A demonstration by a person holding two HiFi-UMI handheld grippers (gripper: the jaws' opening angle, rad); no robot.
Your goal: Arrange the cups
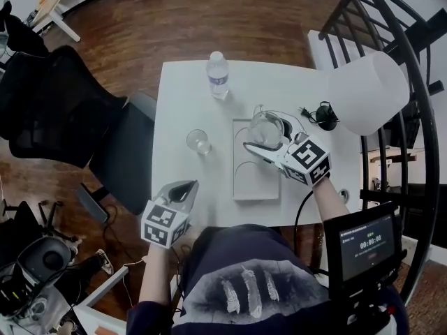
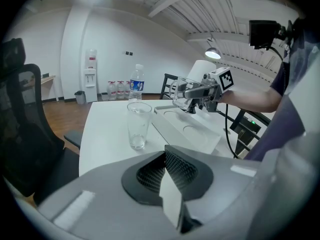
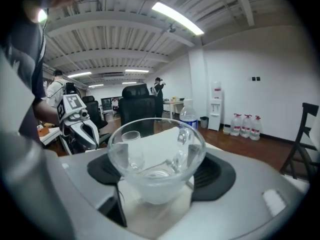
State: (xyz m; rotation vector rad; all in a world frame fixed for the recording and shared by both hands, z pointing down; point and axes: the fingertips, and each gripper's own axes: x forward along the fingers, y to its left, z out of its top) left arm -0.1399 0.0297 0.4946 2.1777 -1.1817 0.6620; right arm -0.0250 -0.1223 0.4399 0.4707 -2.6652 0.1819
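Note:
My right gripper (image 1: 269, 142) is shut on a clear, wide glass cup (image 1: 267, 129), held above the far end of the white tray (image 1: 255, 180) with round recesses. In the right gripper view the cup (image 3: 156, 156) fills the space between the jaws. A tall clear tumbler (image 1: 199, 142) stands upright on the white table (image 1: 181, 96), left of the tray and apart from it. My left gripper (image 1: 180, 195) hovers at the table's near left edge, shut and empty. In the left gripper view its closed jaws point toward the tumbler (image 2: 138, 125).
A water bottle (image 1: 218, 74) stands at the table's far side. A black plug and cable (image 1: 323, 114) lie at the right by a white lamp shade (image 1: 368, 93). A black office chair (image 1: 63, 114) stands left of the table, and a dark stair railing (image 1: 412, 61) rises on the right.

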